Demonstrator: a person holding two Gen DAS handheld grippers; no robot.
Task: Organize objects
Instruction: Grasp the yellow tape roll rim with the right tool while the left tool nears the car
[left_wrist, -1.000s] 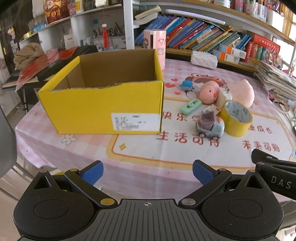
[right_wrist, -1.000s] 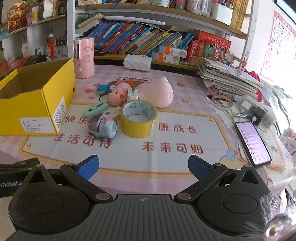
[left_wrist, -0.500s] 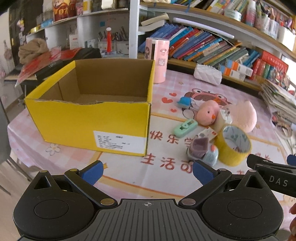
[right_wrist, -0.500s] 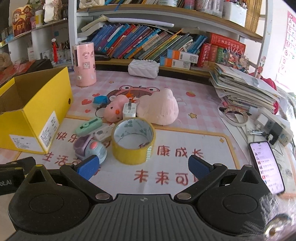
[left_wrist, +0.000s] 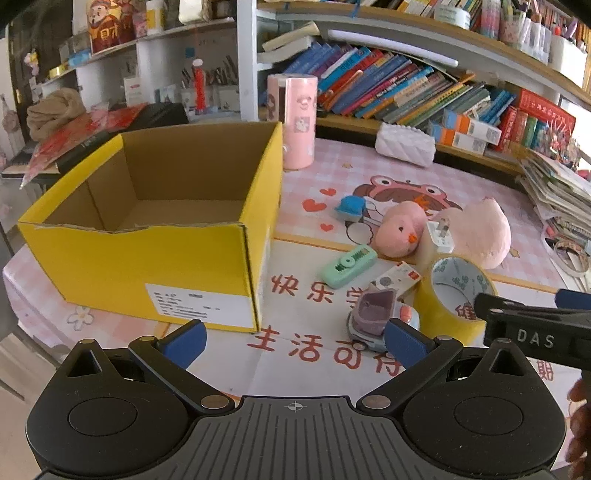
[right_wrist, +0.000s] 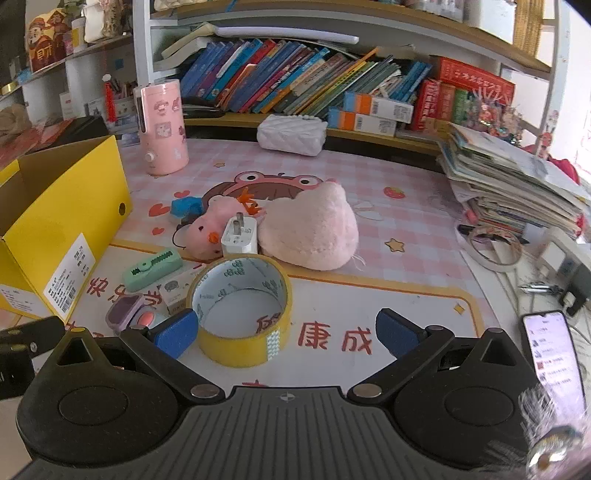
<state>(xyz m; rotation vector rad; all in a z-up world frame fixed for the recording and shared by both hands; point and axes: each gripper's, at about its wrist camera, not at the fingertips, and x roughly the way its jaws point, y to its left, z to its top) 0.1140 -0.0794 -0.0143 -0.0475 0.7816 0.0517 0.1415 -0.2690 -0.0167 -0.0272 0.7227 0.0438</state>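
Small objects lie in a loose cluster on the pink checked worktop (right_wrist: 406, 229), to the right of an open yellow box (left_wrist: 159, 254) whose inside shows only bare cardboard. Nearest the cameras stands a roll of yellow tape (right_wrist: 242, 310), resting on its edge face with the hole upward. Just left of it sits a small toy car (left_wrist: 376, 321) with a purple top, and a little white carton (left_wrist: 397, 277) lies between the car and a mint-green tape dispenser (left_wrist: 347, 266). Behind the roll, a white plug adapter (right_wrist: 240, 234) leans between a small pink chick toy (right_wrist: 207, 230) and a larger pink plush (right_wrist: 314, 232), touching both. A blue toy piece (right_wrist: 186, 206) lies just behind the chick. Farther back, a pink cylinder with cartoon stickers (right_wrist: 160, 125) stands upright near the box's far corner, and a white quilted pouch (right_wrist: 291, 134) rests by the bookshelf (right_wrist: 314, 85). A stack of magazines (right_wrist: 513, 184) and a lit phone (right_wrist: 554, 350) occupy the right side.

The left hand-held gripper (left_wrist: 293, 341) hovers over the worktop in front of the box, released, with nothing between its blue fingertips; its right fingertip overlaps the toy car in view. The right hand-held gripper (right_wrist: 284, 330) is likewise released and empty, held low with the tape roll directly ahead, close to its left fingertip.
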